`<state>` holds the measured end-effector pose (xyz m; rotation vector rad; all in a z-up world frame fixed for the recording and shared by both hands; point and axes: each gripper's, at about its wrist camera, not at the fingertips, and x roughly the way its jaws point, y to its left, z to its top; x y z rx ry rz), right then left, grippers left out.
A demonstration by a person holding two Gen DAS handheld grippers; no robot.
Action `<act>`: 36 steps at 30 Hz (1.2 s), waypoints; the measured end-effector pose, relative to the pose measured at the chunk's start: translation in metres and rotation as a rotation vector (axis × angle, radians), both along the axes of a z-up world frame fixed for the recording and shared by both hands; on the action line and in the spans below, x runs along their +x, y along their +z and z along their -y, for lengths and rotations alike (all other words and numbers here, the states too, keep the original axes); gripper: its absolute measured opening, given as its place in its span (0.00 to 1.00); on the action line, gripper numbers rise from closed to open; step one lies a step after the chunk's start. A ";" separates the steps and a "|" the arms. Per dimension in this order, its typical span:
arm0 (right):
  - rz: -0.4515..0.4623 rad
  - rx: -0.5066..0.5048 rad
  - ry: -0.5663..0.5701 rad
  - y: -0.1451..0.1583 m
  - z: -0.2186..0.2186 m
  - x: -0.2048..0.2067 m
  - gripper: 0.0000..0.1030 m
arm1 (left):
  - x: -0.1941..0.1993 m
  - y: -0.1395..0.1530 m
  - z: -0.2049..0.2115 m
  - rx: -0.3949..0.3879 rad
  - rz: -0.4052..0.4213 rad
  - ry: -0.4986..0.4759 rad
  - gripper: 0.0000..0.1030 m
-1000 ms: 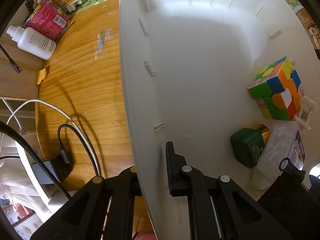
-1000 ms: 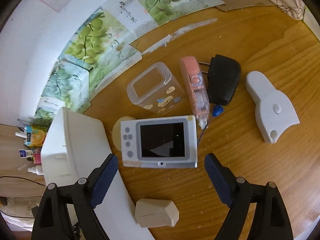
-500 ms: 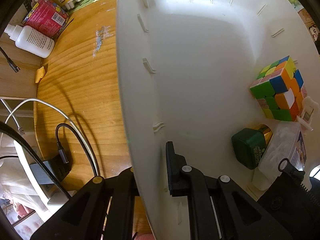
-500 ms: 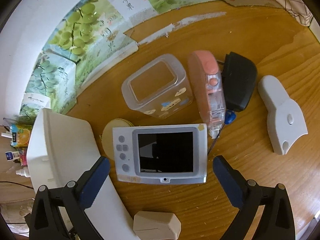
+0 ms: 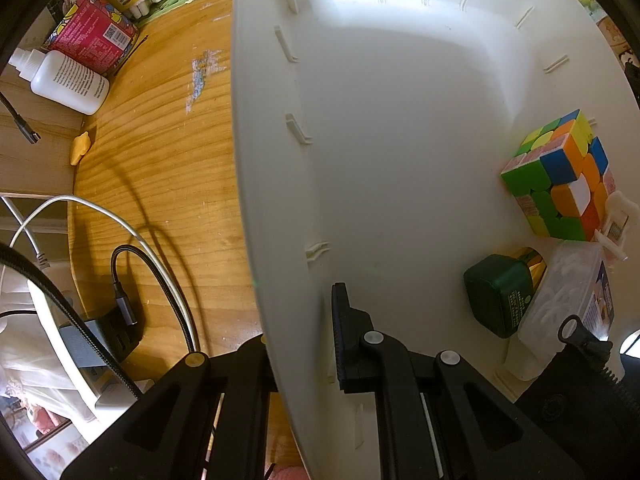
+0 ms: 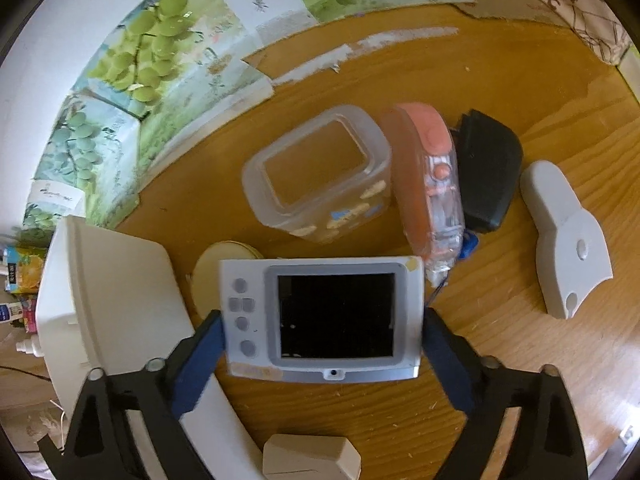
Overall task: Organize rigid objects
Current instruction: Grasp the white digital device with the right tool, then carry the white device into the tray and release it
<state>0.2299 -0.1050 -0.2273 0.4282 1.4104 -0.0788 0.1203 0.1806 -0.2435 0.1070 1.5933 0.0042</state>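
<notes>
Right gripper [image 6: 322,332] astride handheld screen device [image 6: 324,314]

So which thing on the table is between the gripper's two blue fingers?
The grey gadget with the dark screen. The clear box and pink case lie beyond it.

Two wrist fisheyes, both looking steeply down at a wooden table [image 6: 520,80].

The left wrist view sits close over the white bin [image 5: 400,160], peering down its wall into the inside. The right wrist view hangs near the tabletop clutter, tilted slightly forward. Both share the bin, seen at the right view's left edge [image 6: 120,280].
</notes>
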 end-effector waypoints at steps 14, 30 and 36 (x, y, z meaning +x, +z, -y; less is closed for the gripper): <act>0.017 0.078 0.000 0.003 0.012 -0.027 0.90 | -0.007 -0.001 0.003 0.006 -0.002 -0.001 0.10; 0.181 0.219 0.002 0.055 0.032 -0.096 0.90 | -0.014 -0.005 0.003 0.009 -0.001 -0.003 0.10; 0.263 0.256 0.029 0.076 0.026 -0.107 0.90 | -0.018 -0.004 0.001 0.006 0.003 -0.002 0.10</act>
